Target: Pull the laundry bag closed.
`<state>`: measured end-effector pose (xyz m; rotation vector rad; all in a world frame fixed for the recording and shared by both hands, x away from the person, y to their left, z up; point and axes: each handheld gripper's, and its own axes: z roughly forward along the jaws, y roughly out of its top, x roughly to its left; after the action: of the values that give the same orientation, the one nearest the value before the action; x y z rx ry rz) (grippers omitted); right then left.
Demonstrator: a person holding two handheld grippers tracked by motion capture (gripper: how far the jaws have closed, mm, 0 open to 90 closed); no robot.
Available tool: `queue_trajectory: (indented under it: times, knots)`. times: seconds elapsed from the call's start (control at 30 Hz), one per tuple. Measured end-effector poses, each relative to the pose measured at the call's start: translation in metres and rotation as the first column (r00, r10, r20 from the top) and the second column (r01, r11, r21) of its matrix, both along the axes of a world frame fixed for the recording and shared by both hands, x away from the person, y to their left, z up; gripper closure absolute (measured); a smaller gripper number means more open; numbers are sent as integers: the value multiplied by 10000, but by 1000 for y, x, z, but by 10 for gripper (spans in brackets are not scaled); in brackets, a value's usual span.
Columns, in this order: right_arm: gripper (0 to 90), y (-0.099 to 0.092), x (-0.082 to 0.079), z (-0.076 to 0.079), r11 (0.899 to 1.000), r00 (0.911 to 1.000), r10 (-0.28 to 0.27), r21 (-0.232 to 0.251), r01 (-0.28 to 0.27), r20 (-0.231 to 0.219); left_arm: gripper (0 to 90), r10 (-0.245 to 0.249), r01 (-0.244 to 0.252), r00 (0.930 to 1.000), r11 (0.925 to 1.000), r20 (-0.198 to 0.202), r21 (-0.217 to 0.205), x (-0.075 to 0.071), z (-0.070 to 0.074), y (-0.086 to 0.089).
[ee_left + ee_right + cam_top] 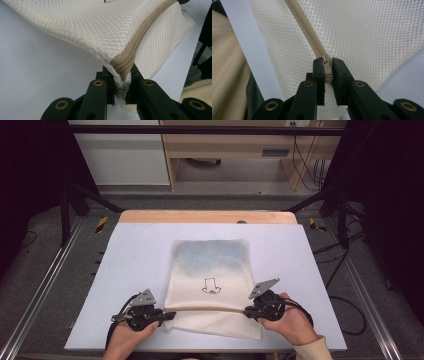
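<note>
Both grippers' fingers [98,82] clamp the cream honeycomb-mesh bag's [210,285] tan ribbed zipper [307,32]

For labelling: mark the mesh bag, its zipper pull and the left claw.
mesh bag [210,265]: high view, the middle of its upper panel.
zipper pull [326,61]: right gripper view, the metal slider between the jaws.
left claw [121,86]: left gripper view, midway between its fingertips.

The cream honeycomb-mesh fabric bag [212,280] has a tan zipper [140,37], a blue-grey shade at its far end and a small black outline drawing. The desk [135,255] is pale lavender-white.
</note>
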<state>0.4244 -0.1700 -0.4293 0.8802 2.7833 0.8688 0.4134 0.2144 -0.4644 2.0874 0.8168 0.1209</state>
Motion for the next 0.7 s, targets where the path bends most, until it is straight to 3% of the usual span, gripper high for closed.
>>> queue_trajectory:
  times: [0.7]
  knots:
    - [818, -8, -2, -1, 9997, 9998, -195, 126, 196, -25, 813, 24, -24, 10000, 10000, -29, -44, -1, -1, 0]
